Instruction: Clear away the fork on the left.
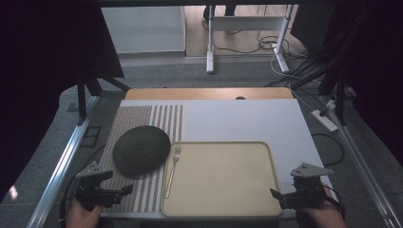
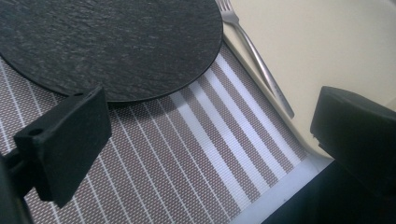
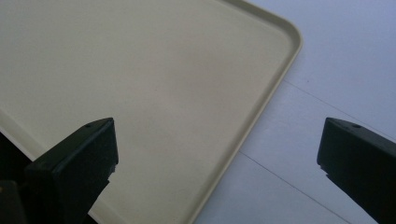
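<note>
White table surface [image 1: 247, 118], wood edge at far side. Cream tray [image 1: 221, 178] sits at near centre, nothing in its basin; its rounded corner and rim appear in the right gripper view [image 3: 261, 107]. Striped placemat [image 1: 142, 190] lies left of the tray, just beside it. Round dark slate plate [image 1: 141, 149] rests on the placemat, its edge close to the tray's left rim. Metal fork [image 1: 173, 168] lies along the tray's left rim, tines pointing away, touching the plate's edge or nearly so. Left gripper [image 1: 116, 192] hovers over the placemat's near end, jaws apart, holding nothing. Right gripper [image 1: 280, 197] hovers at the tray's near right corner, jaws wide apart, holding nothing.
</note>
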Tool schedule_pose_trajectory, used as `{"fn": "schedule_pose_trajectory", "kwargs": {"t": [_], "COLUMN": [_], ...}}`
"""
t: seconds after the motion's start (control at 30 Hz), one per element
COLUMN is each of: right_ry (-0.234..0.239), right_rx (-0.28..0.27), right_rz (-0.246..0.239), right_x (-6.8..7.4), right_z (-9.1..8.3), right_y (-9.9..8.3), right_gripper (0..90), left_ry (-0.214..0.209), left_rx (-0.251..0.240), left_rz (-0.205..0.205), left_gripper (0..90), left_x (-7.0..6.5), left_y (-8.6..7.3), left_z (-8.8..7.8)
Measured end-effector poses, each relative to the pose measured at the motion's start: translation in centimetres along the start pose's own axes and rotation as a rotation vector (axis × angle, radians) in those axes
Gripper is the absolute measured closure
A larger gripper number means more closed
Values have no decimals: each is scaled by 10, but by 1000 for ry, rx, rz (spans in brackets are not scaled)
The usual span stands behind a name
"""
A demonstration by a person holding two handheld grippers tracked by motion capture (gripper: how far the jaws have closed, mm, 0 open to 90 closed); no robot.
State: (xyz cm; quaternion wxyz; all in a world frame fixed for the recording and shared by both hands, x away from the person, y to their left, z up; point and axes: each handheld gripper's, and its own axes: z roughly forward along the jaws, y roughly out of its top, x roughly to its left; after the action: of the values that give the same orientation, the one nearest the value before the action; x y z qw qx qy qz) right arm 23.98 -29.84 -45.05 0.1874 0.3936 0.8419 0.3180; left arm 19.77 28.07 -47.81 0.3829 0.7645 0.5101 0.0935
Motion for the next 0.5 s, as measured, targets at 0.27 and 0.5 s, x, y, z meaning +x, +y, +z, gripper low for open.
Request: {"fn": "schedule_pose_trajectory", "kwargs": {"t": [0.27,0.5], "right_ry": [-1,-4], "right_rx": [2,6], "right_rz": [-1,-4], "right_x": [0,1], "right_z": [0,1], "right_y": [0,0], "right_gripper": [0,0], "left_ry": [32,39], "left_rx": [34,62], "left_rz": [9,4], "left_gripper": [0,0], "left_x": [-3,-4], "left_y": [-3,-6], "left_z": [-3,-6]}}
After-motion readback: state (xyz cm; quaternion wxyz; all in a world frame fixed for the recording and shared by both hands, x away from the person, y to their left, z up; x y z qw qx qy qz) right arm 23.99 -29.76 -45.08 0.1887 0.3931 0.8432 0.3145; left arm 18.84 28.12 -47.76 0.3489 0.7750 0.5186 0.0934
